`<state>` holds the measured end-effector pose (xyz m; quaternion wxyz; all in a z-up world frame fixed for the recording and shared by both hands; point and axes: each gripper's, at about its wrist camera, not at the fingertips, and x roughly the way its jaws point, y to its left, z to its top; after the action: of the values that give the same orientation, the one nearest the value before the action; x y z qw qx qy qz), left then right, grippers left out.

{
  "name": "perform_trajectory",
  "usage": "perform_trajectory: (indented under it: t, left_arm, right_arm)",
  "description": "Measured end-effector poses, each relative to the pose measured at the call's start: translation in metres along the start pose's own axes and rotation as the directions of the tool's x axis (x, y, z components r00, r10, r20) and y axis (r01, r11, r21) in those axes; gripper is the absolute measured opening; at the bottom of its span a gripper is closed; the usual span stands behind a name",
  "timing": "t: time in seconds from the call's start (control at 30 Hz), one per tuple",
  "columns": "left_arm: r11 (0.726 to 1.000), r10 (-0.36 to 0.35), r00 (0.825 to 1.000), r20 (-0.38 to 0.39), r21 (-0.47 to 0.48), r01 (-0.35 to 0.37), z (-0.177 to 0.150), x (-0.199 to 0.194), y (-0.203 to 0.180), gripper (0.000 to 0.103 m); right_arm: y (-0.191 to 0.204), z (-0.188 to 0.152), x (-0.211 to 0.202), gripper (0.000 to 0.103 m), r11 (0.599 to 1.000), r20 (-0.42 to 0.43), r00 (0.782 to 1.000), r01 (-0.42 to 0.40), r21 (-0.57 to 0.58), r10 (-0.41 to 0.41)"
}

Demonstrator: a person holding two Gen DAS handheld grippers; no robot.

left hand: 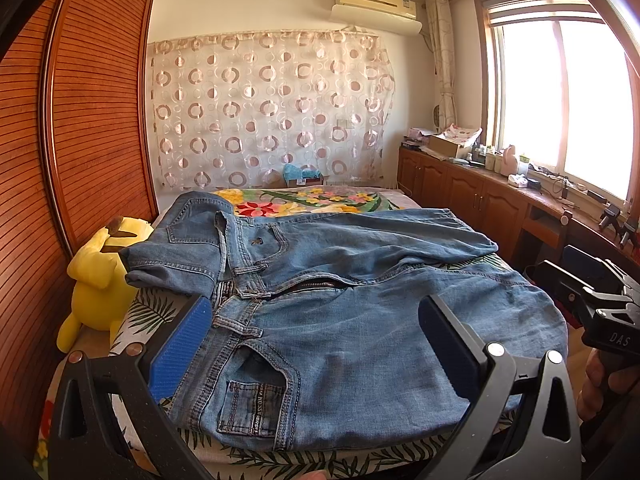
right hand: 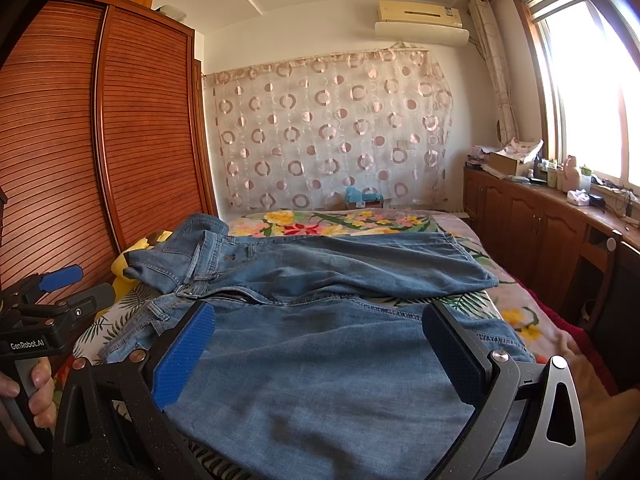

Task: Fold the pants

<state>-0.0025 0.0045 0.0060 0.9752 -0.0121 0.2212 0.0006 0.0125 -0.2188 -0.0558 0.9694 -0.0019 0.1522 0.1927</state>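
Note:
Blue denim jeans (left hand: 344, 320) lie spread on the bed, waistband to the left, legs running right; they also show in the right wrist view (right hand: 320, 360). My left gripper (left hand: 316, 344) is open, its blue-padded fingers (left hand: 180, 352) wide apart just above the near waistband and front pocket, holding nothing. My right gripper (right hand: 320, 352) is open over the near leg, further right, holding nothing. The left gripper also shows at the left of the right wrist view (right hand: 48, 284), and the right gripper shows at the right of the left wrist view (left hand: 600, 304).
The bed (left hand: 304, 200) has a floral cover. A yellow plush toy (left hand: 100, 280) sits at the bed's left edge against the slatted wooden wardrobe (left hand: 80, 120). Wooden cabinets (left hand: 480, 196) with clutter run under the window at the right. A patterned curtain (left hand: 272, 108) hangs behind.

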Motion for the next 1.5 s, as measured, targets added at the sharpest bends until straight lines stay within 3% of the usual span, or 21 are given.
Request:
perform_trajectory:
  t: [1.07,1.5]
  left_arm:
    - [1.0,-0.002,1.0,0.003,-0.001,0.002,0.004,-0.003,0.001,0.103]
    - [0.999,0.02,0.997,-0.077,-0.027,-0.022,-0.009,0.021,0.022,0.103]
  right_arm:
    - [0.0,0.0,-0.002,0.103,1.0,0.006,1.0,-0.003,-0.004,0.003]
    - [-0.011,-0.011,0.016,0.103,0.999,-0.055,0.998,0.032,-0.014,-0.033]
